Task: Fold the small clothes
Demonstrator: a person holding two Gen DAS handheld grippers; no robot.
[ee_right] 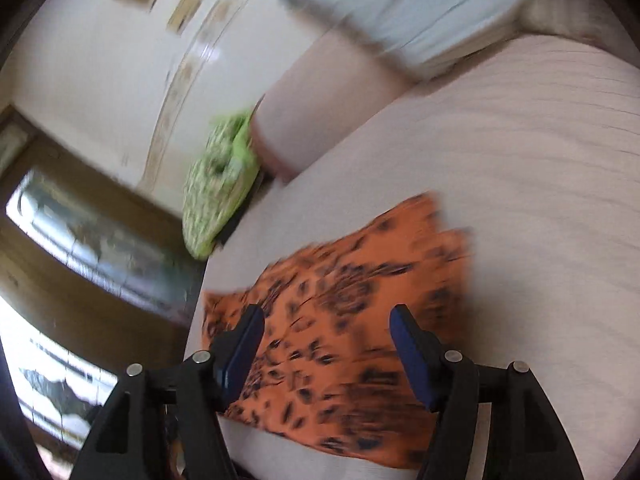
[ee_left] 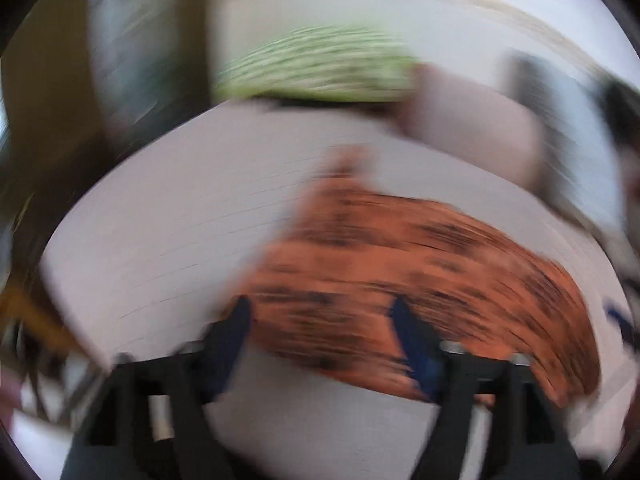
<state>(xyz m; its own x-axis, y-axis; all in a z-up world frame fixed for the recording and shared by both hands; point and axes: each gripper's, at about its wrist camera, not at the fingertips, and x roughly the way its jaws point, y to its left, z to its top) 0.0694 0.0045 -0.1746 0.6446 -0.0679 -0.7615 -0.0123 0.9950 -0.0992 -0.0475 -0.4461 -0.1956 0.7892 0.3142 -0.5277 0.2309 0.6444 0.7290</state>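
Observation:
An orange garment with black spots (ee_left: 420,280) lies flat on a pale bed sheet (ee_left: 180,220). My left gripper (ee_left: 322,312) is open and empty, above the garment's near edge. The left wrist view is heavily blurred. In the right wrist view the same garment (ee_right: 340,320) lies on the sheet (ee_right: 540,200). My right gripper (ee_right: 328,320) is open and empty, with its fingers spread above the garment's middle.
A green patterned pillow (ee_right: 216,188) lies at the bed's far edge; it also shows in the left wrist view (ee_left: 320,68). A pinkish pillow (ee_right: 320,108) and a folded light blue blanket (ee_right: 420,8) lie beyond it. A window (ee_right: 80,232) is at the left.

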